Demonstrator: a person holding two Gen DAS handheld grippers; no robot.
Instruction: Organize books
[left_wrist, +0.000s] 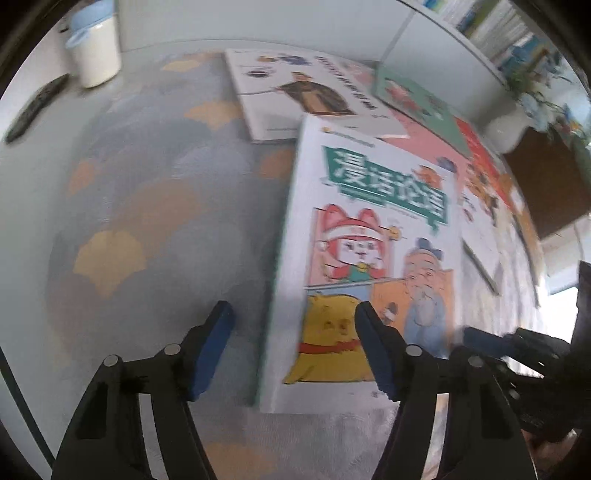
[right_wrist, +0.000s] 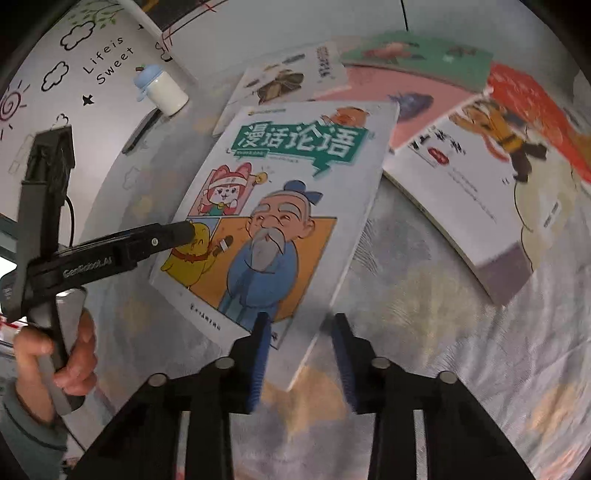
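My left hand-held gripper (left_wrist: 293, 350) points steeply down at the desk (left_wrist: 147, 229), its blue pads spread wide; the left edge of the white comic book (left_wrist: 373, 236) runs up between them, and the right pad lies over the cover's yellow animal, contact unclear through the blur. From the right wrist view, a hand (right_wrist: 61, 354) grips that tool's handle at nine o'clock. My right hand-held gripper (right_wrist: 301, 354) also tilts down, jaws fairly narrow, straddling the book's near corner; I cannot tell whether they pinch it. The book lies cover up, long axis running from six toward twelve o'clock, title at the far end. Beyond it, other books (right_wrist: 469, 192) overlap from twelve to two o'clock. A white cup (left_wrist: 94, 51) stands at eleven.
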